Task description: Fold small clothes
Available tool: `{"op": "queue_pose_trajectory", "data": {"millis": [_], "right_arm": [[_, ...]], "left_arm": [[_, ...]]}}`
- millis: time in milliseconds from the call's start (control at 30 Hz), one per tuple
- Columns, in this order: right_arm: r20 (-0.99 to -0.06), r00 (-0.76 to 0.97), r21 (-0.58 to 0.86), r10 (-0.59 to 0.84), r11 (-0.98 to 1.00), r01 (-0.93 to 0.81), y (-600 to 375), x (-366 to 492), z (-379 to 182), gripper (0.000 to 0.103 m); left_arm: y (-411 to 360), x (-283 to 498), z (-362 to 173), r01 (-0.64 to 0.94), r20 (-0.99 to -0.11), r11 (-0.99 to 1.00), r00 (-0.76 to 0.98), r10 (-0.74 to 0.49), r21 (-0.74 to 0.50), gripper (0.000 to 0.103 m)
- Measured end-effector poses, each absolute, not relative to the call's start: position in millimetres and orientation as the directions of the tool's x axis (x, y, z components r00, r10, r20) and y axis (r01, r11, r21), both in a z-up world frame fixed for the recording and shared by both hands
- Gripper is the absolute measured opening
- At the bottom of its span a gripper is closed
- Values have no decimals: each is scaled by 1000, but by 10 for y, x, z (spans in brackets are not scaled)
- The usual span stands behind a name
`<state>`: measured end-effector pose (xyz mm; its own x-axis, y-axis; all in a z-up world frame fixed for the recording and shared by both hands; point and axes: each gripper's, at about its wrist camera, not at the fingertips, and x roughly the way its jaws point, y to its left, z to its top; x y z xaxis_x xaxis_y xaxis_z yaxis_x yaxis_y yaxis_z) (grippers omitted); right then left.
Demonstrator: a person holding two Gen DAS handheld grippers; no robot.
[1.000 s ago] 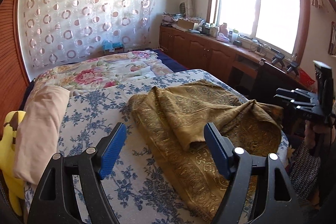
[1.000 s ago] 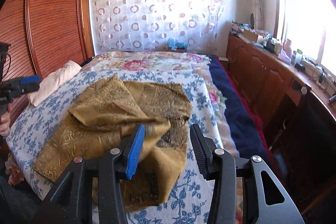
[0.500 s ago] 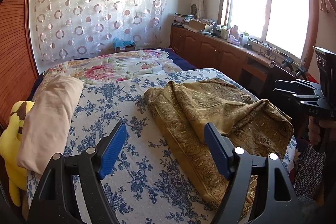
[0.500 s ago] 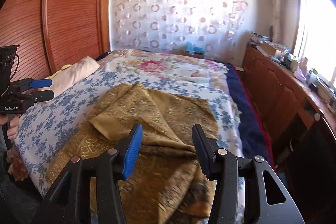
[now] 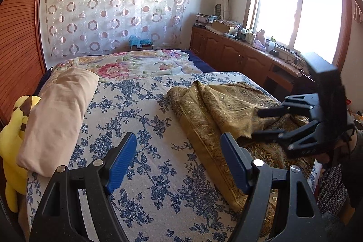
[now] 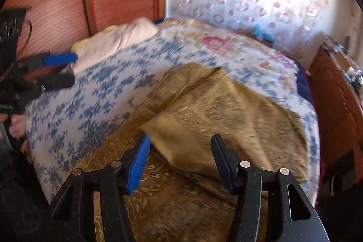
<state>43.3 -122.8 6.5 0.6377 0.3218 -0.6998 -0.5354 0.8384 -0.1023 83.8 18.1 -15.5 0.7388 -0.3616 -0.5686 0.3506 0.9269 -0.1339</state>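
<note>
plush toy (image 5: 11,135) and pillow (image 5: 59,115) at bed's left edge | left gripper (image 5: 178,160) spread, empty, over blue-floral sheet (image 5: 140,119) | gold cloth (image 5: 217,106) rumpled on bed's right half | right gripper (image 6: 180,162) spread, empty, above it

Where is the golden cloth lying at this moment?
The golden cloth lies crumpled on the blue-flowered bedsheet, on the window side, right of the pink pillow.

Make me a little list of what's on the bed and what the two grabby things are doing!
cloth: gold patterned cloth, rumpled, partly folded over itself
surface: bed with blue-flowered sheet
left hand-held gripper: open, over bare sheet, beside the cloth
right hand-held gripper: open, above the cloth, holding nothing
pillow: pink pillow
toy: yellow plush toy beside the pillow
</note>
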Motion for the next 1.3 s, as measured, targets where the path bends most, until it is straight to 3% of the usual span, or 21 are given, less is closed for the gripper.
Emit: {"op": "queue_pose_trajectory", "data": {"millis": [200,367,433,533,633,900,1000,1167,1200,1300], "right_arm": [[-773,590,-169,235,819,-548,-1073,700,-211,58],[-782,586,-187,214,816,-547,-1116,853,-256,57],[-781,593,-214,197,807,-551,-1066,876,-289,34],[-784,585,-220,209,787,-576,-1046,844,-329,8],[-768,608,-237,202,792,-563,-1071,790,-282,4],[-661,737,-292,143,855,-429,-1394,902,263,3],[-621,781,-350,67,868,-352,-1609,1127,372,3],[-637,765,-315,-101,939,-138,-2213,1651,372,3],[-649,752,-294,-115,950,-108,-2292,1720,359,6],[-690,714,-208,-118,977,-39,-2529,1862,344,33]], "left_arm": [[192,843,-181,352,-572,925,733,-367,-143,77],[175,853,-204,356,-578,923,727,-370,-144,77],[172,850,-211,357,-579,923,725,-372,-146,77],[164,849,-225,358,-580,922,723,-374,-149,77],[160,853,-235,359,-583,921,720,-377,-152,77],[155,853,-251,362,-585,918,715,-383,-159,77],[156,851,-256,364,-584,918,715,-384,-159,77],[143,874,-269,362,-590,918,710,-385,-163,77],[133,875,-275,364,-592,918,708,-384,-161,77],[110,861,-281,369,-593,916,706,-387,-158,77]]}}
